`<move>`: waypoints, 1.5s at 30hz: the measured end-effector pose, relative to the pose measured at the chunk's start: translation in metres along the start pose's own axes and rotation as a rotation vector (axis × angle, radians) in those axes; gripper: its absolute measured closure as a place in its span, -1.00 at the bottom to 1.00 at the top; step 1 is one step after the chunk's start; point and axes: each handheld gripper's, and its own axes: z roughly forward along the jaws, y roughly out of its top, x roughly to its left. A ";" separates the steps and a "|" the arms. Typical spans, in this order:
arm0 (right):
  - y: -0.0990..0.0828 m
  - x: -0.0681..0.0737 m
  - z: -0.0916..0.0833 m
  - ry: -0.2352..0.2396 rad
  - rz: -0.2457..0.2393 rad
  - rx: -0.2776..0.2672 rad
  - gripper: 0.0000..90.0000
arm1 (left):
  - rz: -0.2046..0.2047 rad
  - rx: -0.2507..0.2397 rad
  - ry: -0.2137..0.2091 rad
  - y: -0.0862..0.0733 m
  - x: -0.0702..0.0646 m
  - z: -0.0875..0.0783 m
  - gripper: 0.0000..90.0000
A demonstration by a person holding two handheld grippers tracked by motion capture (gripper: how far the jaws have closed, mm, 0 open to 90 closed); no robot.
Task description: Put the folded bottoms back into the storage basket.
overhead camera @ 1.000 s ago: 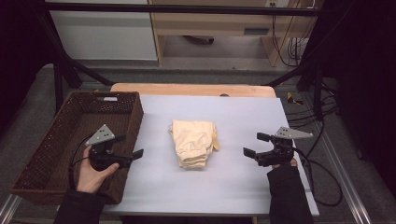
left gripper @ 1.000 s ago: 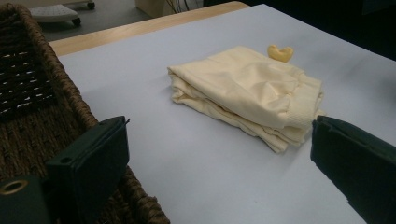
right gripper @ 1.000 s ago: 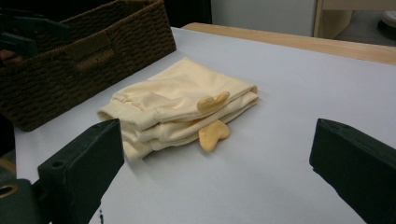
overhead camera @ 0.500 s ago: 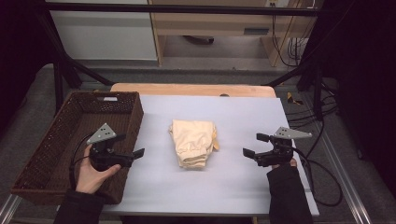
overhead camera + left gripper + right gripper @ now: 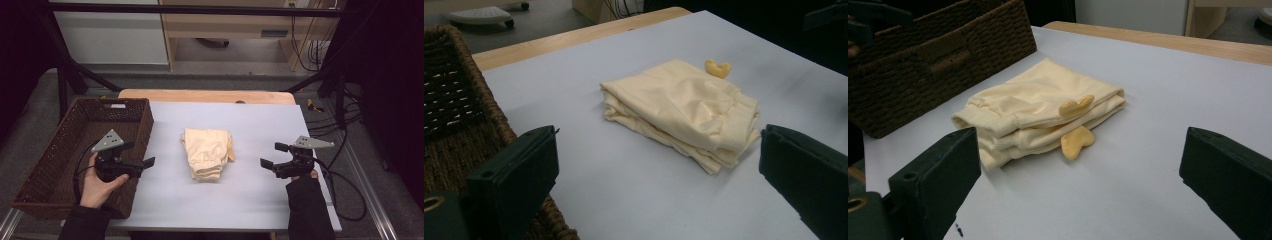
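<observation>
Folded pale-yellow cloth garment (image 5: 207, 152) lies between both wide-open, empty grippers; right gripper view reveals heart-shaped yellow tabs (image 5: 1076, 141) on its edge.

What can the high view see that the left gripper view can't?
The high view alone takes in the person's two hands, the left gripper over the basket's edge, the right gripper out on the sheet, both with jaws apart, and the whole brown wicker basket. The left gripper view alone gives a close side look at the folded layers of the pale yellow cloth between its own wide-open jaws. Both show that cloth lying on the white sheet, the little yellow heart-shaped tab at its far side, and some of the basket.
</observation>
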 end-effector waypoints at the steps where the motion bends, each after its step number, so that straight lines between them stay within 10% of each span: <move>1: 0.000 0.000 0.000 0.001 0.000 -0.001 -0.93 | 0.001 -0.004 -0.002 0.002 -0.001 -0.001 -0.94; 45: -0.001 -0.002 -0.003 -0.001 -0.001 -0.003 -0.93 | 0.024 0.026 -0.039 0.017 -0.052 0.038 -0.95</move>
